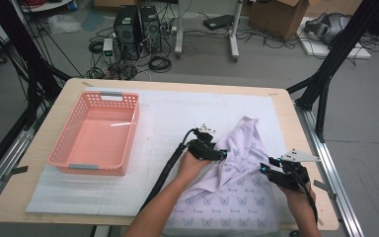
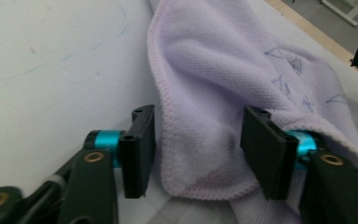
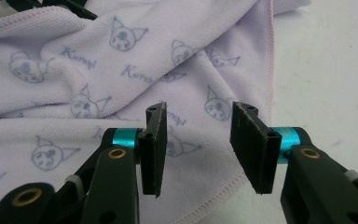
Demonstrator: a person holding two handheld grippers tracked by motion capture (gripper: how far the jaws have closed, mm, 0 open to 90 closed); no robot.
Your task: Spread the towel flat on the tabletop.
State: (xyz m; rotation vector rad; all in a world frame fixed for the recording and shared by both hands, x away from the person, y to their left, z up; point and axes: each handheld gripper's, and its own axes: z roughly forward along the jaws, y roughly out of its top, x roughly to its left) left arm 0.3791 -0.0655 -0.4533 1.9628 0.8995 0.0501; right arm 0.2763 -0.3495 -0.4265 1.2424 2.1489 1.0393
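Handling of the lilac towel was under way, judged to be at the grasping stage before a fold or a lift toward the pink basket. The towel was seen lying crumpled on the white mat at the near right of the table, well apart from the basket, with one corner drawn up into a ridge toward the far side. The left gripper was seen with its jaws parted and a rounded fold of hemmed cloth lying between them; the pads appeared to stand just off the cloth, so nothing was counted as gripped. The right gripper was held over the towel's near hem, its jaws likewise spread and not pressed on anything, with the flat cloth lying below them. The next move was judged to call for both pairs of jaws to be closed on the edges before any pull was made, the right one lowered first onto the hem. The cloth was seen as soft terry, pale purple, printed with small cat-like faces and script, and edged with a stitched border
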